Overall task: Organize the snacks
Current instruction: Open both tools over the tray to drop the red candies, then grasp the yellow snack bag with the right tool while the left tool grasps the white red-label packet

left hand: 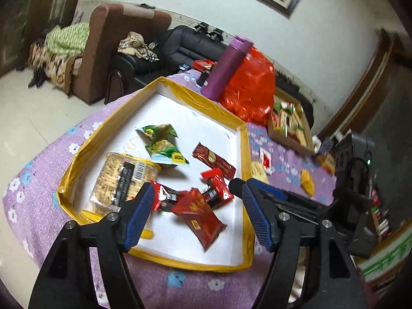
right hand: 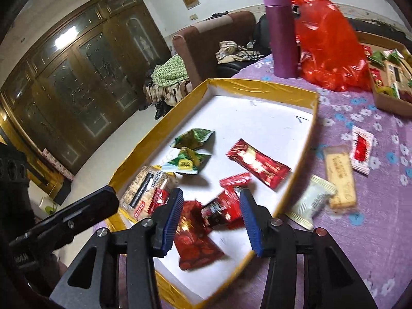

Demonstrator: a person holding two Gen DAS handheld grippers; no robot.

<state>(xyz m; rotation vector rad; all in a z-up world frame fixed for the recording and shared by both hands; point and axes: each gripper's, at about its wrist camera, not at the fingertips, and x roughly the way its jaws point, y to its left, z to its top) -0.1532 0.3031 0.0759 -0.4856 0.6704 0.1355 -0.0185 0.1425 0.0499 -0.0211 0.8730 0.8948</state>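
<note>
Our left tongs (left hand: 195, 208) are open w/ nothing gripped; right tongs (right hand: 211, 216) open too, empty. Red packs (left hand: 198, 216) lie in the tray (left hand: 180, 92) just past both tips. Further on we see green packs (left hand: 164, 149). Beyond the tray: flask (right hand: 282, 33) & red bag (right hand: 329, 43).

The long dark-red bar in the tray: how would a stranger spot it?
Find the white tray with gold rim on the purple flowered cloth. The long dark-red bar lies alone toward its right side, stretched slim and flat, unlike the crumpled green packets beside it.
</note>
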